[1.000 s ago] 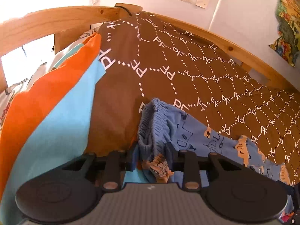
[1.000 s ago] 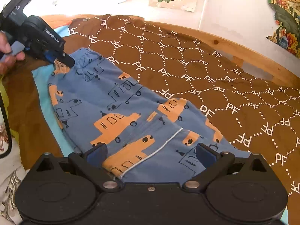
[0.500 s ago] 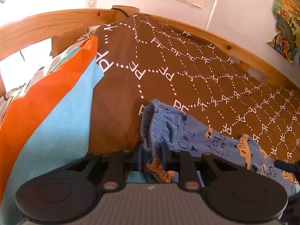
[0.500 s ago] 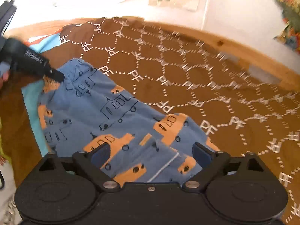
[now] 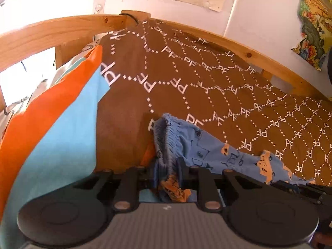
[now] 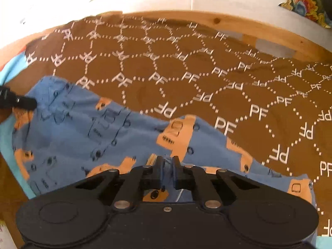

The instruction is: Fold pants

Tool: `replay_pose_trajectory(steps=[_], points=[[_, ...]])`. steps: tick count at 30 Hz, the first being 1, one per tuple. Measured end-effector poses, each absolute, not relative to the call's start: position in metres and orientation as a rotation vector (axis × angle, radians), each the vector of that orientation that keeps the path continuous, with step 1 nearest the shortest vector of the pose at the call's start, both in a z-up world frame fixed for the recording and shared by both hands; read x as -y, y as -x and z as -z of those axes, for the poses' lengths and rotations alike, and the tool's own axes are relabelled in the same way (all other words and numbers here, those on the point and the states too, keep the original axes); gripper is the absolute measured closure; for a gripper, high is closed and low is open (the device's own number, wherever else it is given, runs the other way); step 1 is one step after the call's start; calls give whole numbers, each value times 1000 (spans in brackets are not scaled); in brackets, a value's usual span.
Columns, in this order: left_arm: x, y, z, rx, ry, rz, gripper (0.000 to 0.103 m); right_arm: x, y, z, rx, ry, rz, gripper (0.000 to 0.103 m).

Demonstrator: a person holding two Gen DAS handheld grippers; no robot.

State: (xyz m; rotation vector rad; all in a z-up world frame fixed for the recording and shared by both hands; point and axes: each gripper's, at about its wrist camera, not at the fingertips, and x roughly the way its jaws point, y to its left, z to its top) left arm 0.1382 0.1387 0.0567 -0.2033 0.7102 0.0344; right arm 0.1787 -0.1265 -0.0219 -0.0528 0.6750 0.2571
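Blue pants (image 5: pixel 199 143) with orange truck prints lie stretched across a brown blanket. My left gripper (image 5: pixel 168 166) is shut on the gathered waistband, and fabric bunches between its pads. In the right wrist view the pants (image 6: pixel 83 128) spread out flat, with the left gripper's tip (image 6: pixel 27 102) at the far left end. My right gripper (image 6: pixel 167 162) sits over the leg end; its jaws are closing and a fold of blue fabric is pinched between them. The right gripper's dark tip (image 5: pixel 290 184) shows low on the right in the left wrist view.
The brown blanket (image 6: pixel 186 66) with white "PF" hexagons covers the bed. A wooden bed rail (image 5: pixel 62 31) curves along the back, against a white wall with posters (image 5: pixel 315 25). Orange and light-blue cloth (image 5: pixel 51 124) lies to the left.
The right gripper's jaws went from wide apart to nearly together on the pants' fabric while it slid along the leg. The left jaws narrowed slightly on the waistband.
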Motion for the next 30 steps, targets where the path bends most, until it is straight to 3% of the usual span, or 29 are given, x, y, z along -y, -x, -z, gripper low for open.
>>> replay_pose_trajectory(steps=[4, 8, 16, 19, 25, 30], points=[[-138, -139, -54, -717, 198, -41, 84, 120, -183, 24, -687, 56, -270, 92], [-145, -138, -51, -724, 238, -44, 84, 121, -175, 26, -682, 51, -300, 71], [-143, -138, -50, -724, 217, -51, 84, 122, -132, 29, -666, 176, -301, 45], [-138, -138, -52, -719, 194, -58, 84, 121, -126, 34, -637, 185, -305, 44], [-123, -134, -65, -696, 164, -59, 85, 127, -120, 23, -572, 232, -266, 31], [-94, -121, -90, -636, 138, 44, 86, 147, -118, 26, -584, 186, -272, 30]])
